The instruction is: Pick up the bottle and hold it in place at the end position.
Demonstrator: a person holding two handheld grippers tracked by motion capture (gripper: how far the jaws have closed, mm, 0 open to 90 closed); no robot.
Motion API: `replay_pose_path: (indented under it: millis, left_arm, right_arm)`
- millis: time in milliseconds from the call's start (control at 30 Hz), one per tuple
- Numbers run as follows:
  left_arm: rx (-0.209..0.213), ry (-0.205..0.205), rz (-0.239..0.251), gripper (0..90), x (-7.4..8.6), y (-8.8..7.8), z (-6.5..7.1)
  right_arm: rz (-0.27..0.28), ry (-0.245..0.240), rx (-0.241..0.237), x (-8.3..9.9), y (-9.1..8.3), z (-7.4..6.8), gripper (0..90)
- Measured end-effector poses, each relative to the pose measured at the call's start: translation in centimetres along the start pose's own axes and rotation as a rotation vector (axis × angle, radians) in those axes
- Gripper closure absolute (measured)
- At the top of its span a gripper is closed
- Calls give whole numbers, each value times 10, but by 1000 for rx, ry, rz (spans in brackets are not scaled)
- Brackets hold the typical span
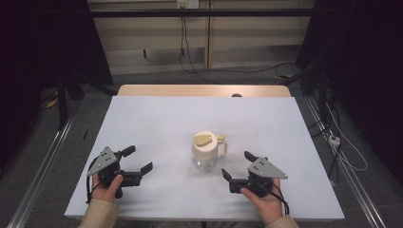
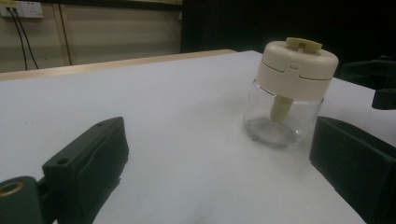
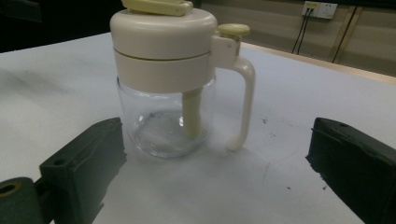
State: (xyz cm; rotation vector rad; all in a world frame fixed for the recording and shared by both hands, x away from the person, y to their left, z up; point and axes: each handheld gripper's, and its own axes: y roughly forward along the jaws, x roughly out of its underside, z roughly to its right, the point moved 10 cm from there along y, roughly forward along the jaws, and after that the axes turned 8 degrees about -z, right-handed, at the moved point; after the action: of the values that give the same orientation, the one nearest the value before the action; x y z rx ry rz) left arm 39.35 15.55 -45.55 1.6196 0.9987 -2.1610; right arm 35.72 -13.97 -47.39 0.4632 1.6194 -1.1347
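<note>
1. Black fingers of the left gripper (image 1: 140,159) stand wide apart with nothing between them; it rests on the white table (image 1: 157,123) well to the left of the jar (image 1: 207,151), aimed toward it.
2. Black fingers of the right gripper (image 1: 237,165) are likewise spread, holding nothing, just to the right of the jar and a little nearer the person.
3. In the right gripper view the jar (image 3: 163,79) stands upright just ahead of the spread jaws, apart from both.
4. In the left gripper view the jar (image 2: 289,93) sits farther off, toward the right jaw.
5. Clear glass forms the jar's body; a cream lid (image 3: 163,44) caps it, a pale stem hangs down inside, and a cream handle (image 3: 245,102) runs down one side.
6. A hand (image 1: 107,190) grips the left gripper and another hand (image 1: 266,202) grips the right, both nearer the person than the jar.
</note>
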Motion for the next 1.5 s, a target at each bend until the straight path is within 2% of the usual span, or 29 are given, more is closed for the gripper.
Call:
replay_pose_path:
  millis: [467,633,933,1133,1500]
  left_arm:
    - [6,2,-2,41,0,0,1]
    - [3,1,-2,42,0,0,0]
    - [5,3,-4,41,0,0,0]
    - [9,3,0,42,0,-1,1]
    - [13,5,-1,42,0,-1,1]
  right_arm:
    - [-2,-15,-37,-10,21,-22,43]
    - [-4,-1,-51,-12,28,-27,54]
    - [-10,12,-60,-15,40,-33,53]
    - [-14,39,-50,-15,49,-34,52]
    - [-23,52,-38,-18,61,-36,48]
